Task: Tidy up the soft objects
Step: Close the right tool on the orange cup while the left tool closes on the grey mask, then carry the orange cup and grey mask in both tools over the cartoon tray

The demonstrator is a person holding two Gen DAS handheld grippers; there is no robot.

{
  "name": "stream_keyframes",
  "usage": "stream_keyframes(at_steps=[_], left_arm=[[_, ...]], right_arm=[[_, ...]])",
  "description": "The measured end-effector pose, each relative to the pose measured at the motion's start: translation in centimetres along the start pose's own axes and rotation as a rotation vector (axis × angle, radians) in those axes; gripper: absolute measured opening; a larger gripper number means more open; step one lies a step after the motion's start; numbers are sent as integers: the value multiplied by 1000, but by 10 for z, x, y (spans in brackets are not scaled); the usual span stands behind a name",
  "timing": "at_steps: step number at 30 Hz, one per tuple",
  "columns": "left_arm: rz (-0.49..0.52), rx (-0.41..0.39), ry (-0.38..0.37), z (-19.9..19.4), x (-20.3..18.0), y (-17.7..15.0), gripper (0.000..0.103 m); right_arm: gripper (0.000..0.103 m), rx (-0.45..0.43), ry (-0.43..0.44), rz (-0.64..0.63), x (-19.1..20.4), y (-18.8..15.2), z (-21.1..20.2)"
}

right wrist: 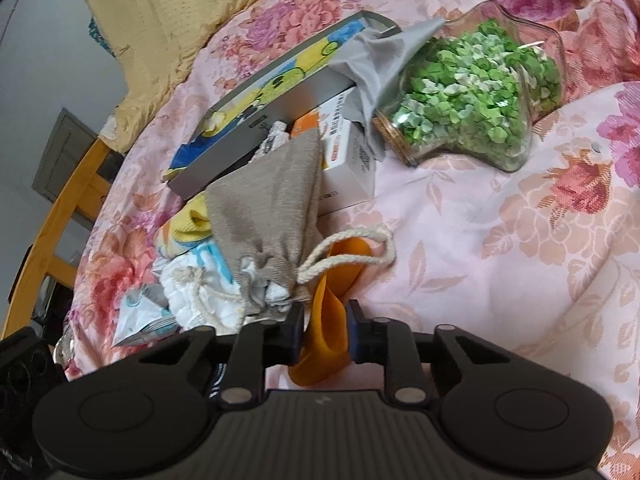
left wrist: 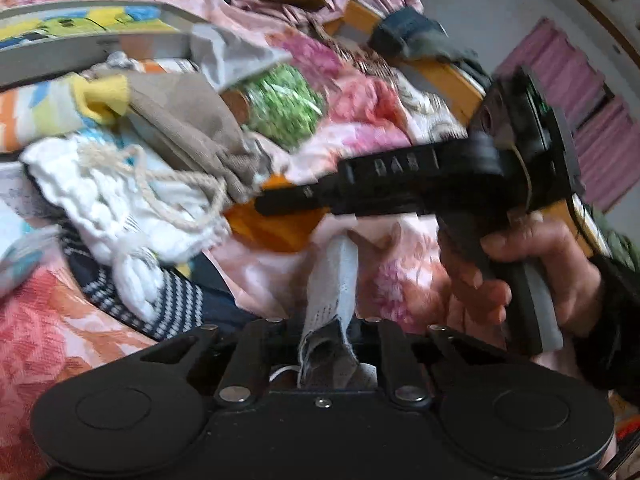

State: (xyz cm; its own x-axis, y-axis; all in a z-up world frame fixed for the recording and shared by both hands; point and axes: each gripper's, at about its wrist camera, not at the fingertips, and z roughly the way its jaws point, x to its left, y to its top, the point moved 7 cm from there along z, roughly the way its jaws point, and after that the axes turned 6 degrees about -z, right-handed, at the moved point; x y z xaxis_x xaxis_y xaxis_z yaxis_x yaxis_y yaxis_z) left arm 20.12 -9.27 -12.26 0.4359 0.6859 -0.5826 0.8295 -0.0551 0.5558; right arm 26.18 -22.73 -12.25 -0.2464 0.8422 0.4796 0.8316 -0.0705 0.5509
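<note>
Two hand-held grippers clamp cloths: right (right wrist: 325, 330) on orange cloth (right wrist: 326, 336) beside a drawstring pouch (right wrist: 272, 216), left (left wrist: 326, 344) on grey sock (left wrist: 334, 280).

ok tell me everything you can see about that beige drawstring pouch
The beige drawstring pouch looks like coarse woven cloth, tapering to a gathered mouth where a cream rope cord loops out. It lies slack on the pile of soft things, its top against the white box and its mouth on the white knitted cloth. The cord crosses the orange cloth, which the right gripper pinches. Neither gripper touches the pouch.

L tongs (left wrist: 326, 344) pinch grey sock (left wrist: 334, 280); R tongs (left wrist: 280, 200) on orange cloth (left wrist: 272, 228).
</note>
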Motion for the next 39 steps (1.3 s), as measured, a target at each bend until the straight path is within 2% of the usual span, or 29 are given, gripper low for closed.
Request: stream_keyframes(at_steps=[5, 10, 13, 15, 18, 20, 24, 27, 30, 34, 39], left_arm=[[-49, -95, 10, -19, -1, 11, 14], [-68, -126, 43, -27, -3, 10, 14], [-92, -133, 57, -30, 0, 6, 14], [-99, -140, 66, -31, 2, 6, 14], [-107, -154, 73, -34, 4, 5, 14], [-114, -166, 79, -35, 5, 6, 14], [-128, -194, 94, -40, 8, 6, 14], [-133, -227, 111, -46, 8, 7, 14], [-139, -270, 126, -56, 7, 8, 14], [-152, -339, 136, -72, 5, 14, 14], [-184, -438, 161, -96, 8, 23, 14]], right_arm=[[14, 12, 25, -18, 6, -2, -3], [13, 14, 26, -40, 10, -5, -6], [19, 33, 29, -36, 8, -6, -3], [29, 38, 25, -27, 6, -6, -2], [37, 64, 39, -12, 5, -8, 5], [38, 84, 35, -18, 5, -10, 11], [23, 75, 28, -43, 9, -12, 12], [16, 59, 29, -67, 13, -11, 7], [14, 32, 55, -106, 25, -13, -4], [13, -14, 136, -129, 45, -20, -24], [13, -77, 181, -166, 60, -23, -41]])
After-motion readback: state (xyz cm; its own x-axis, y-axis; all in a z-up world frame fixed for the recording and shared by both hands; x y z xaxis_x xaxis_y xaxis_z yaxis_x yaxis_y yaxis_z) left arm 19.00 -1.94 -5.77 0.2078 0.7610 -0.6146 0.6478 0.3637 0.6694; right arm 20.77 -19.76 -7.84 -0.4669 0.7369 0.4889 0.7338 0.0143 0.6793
